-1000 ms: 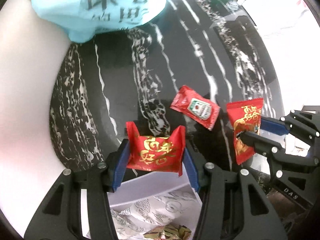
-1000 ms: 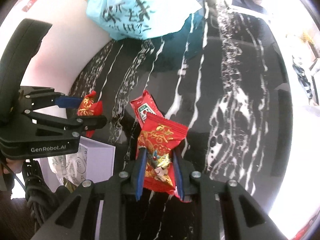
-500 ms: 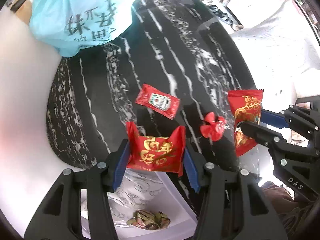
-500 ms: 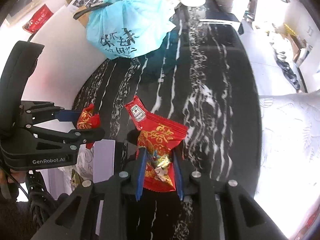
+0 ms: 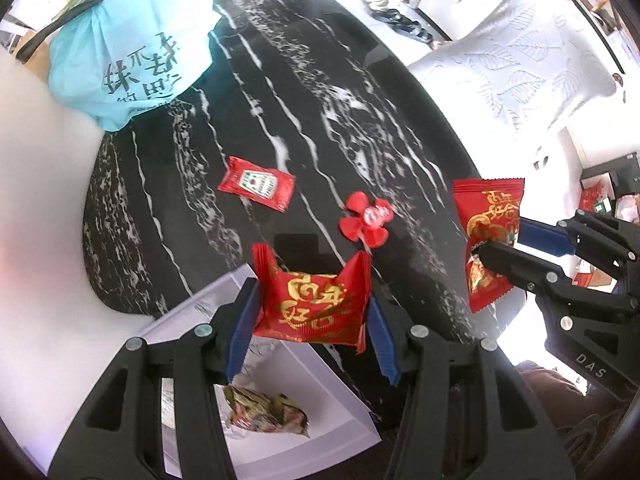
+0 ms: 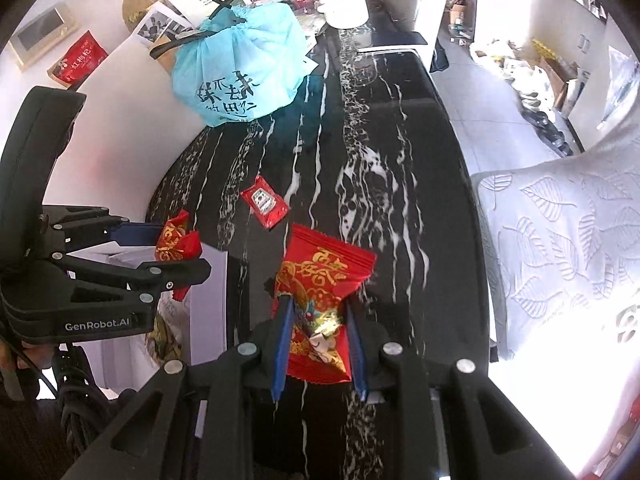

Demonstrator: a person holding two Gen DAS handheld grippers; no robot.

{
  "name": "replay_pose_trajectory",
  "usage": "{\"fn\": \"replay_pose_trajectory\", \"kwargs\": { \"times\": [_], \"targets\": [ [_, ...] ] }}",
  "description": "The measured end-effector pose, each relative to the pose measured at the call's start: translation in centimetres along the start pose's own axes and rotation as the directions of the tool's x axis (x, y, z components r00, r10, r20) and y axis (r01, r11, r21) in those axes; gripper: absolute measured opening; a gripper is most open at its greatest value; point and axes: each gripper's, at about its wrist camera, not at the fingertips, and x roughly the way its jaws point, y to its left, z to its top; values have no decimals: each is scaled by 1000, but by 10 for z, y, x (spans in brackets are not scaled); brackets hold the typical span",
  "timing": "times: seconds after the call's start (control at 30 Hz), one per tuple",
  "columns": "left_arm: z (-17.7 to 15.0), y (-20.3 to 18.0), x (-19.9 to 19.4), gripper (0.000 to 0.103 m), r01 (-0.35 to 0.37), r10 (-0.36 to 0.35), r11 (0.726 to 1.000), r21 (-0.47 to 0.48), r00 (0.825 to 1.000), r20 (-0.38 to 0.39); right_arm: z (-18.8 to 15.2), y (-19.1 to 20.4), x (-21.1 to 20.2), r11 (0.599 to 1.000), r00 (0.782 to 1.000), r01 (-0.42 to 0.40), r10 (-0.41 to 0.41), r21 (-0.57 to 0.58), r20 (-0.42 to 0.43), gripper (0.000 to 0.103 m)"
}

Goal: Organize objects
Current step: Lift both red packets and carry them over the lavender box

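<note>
Left wrist view: raised higher than a second ago, left gripper (image 5: 312, 316) clamping a red snack packet (image 5: 312, 300) above the white box (image 5: 320, 384), right gripper (image 6: 318, 344) clamping another packet (image 6: 320, 288), both probably box-bound.

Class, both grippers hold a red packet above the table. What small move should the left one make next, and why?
Probably lower the left gripper into the white box just below and release: it is shut on a red packet, and the box already holds one wrapped sweet.
</note>
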Motion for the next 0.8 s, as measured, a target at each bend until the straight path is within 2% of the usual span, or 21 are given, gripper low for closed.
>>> {"fn": "replay_pose_trajectory", "kwargs": {
  "times": [0.27, 0.3, 0.8],
  "targets": [
    [-33, -21, -6, 50, 21, -21, 999, 24, 1000, 1, -39, 6, -20, 1000, 1000, 18, -18, 21, 23, 26],
    [-32, -14, -4, 50, 59, -60, 993, -103, 998, -1, -43, 8, -22, 1000, 1000, 19, -20, 23, 25, 26],
    [-86, -40, -6, 50, 87, -88, 991, -102, 996, -10, -98, 30, -35, 999, 999, 43, -43, 25, 16, 26]
  ]
}}
